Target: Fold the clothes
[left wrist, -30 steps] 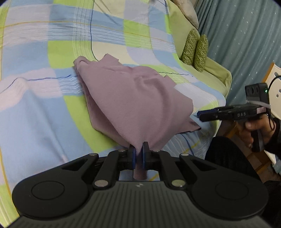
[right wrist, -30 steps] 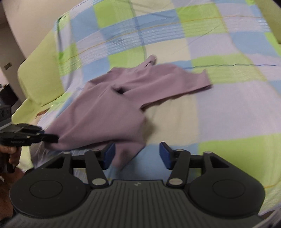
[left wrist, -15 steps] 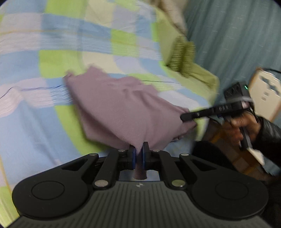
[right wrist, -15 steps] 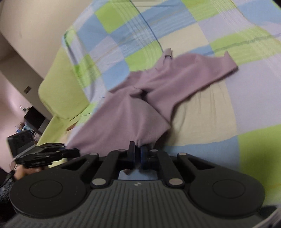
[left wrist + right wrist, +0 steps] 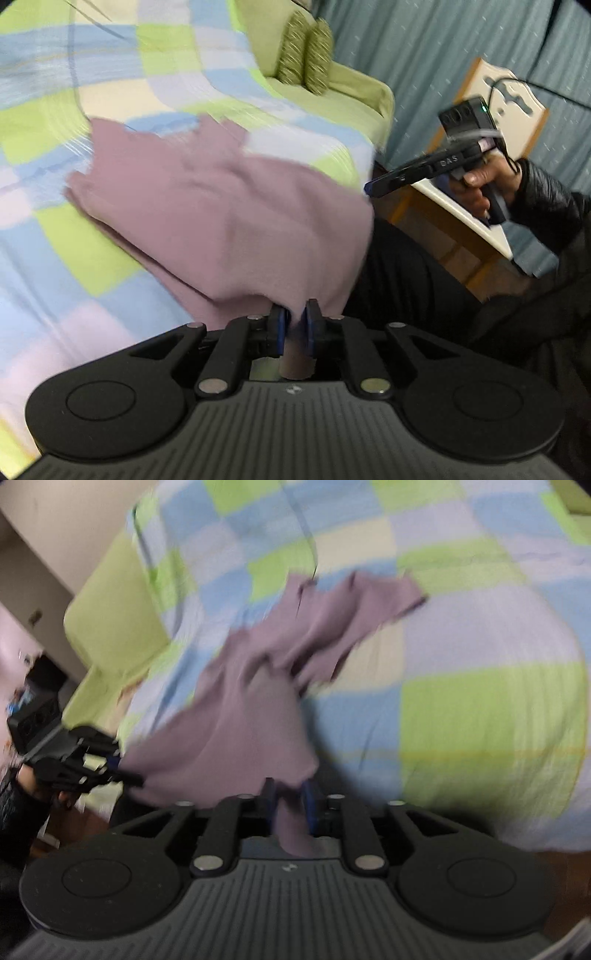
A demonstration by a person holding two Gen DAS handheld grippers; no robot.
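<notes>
both grippers, left gripper (image 5: 293, 319) and right gripper (image 5: 290, 794), clamp the mauve garment's (image 5: 229, 218) near edge over the bed (image 5: 74, 258); next you spread it flat.

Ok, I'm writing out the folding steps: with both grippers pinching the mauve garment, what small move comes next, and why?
Probably lift both corners and draw them apart. The left gripper and right gripper each pinch the near edge of the mauve garment, whose far part lies bunched on the checked bedspread.
</notes>
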